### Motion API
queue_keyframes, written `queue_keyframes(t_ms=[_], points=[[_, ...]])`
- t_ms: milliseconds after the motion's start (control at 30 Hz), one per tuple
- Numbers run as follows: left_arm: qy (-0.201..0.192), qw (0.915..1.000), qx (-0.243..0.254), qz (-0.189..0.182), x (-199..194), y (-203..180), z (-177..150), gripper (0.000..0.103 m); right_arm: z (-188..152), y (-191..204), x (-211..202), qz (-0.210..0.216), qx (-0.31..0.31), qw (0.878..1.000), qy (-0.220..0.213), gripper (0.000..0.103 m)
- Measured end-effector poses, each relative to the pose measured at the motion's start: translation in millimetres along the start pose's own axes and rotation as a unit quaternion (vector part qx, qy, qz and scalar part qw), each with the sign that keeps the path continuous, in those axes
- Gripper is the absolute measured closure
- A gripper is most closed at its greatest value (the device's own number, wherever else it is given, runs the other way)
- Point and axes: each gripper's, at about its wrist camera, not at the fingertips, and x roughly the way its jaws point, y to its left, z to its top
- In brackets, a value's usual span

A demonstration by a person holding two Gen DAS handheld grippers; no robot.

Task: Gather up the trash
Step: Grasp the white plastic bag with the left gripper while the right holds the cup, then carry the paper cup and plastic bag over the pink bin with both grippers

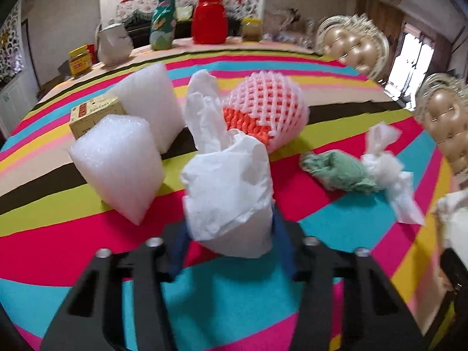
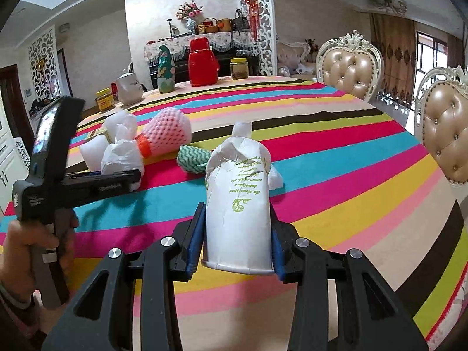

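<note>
My left gripper is shut on a crumpled white plastic bag and holds it above the striped tablecloth; it also shows from the side in the right wrist view. My right gripper is shut on a crushed white paper cup with green print. On the table lie two white foam blocks, a pink foam fruit net over an orange one, a green rag, a white tissue wad and a small yellow carton.
At the table's far edge stand a red thermos, a green bag, a white jug and jars. Padded chairs stand along the right side of the table.
</note>
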Motion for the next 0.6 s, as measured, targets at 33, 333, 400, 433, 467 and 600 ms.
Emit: queue_keyframes(t_ms=[33,333,400,433,467,600], points=[[-0.003,1.0,0.003,-0.003,-3,0,-1,0.06,0,-1,0,0.001,0.001,1.0,0.0,0.065],[-0.024,0.9984,0.036,-0.038,-54,-6,-35,0.063,1,0,0,0.007,0.002,1.0,-0.001,0.065],[-0.03,0.998,0.038,-0.04,-69,-2,-45,0.063,1,0,0,0.01,-0.003,1.0,0.0,0.065],[-0.034,0.9979,0.038,-0.04,-75,-1,-49,0.063,0,1,1,0.011,-0.004,1.0,0.001,0.065],[-0.039,0.9979,0.035,-0.039,-82,2,-54,0.063,0,1,1,0.012,-0.004,1.0,0.001,0.065],[-0.052,0.9973,0.035,-0.038,-102,6,-71,0.062,0,1,2,0.015,-0.005,1.0,0.001,0.065]])
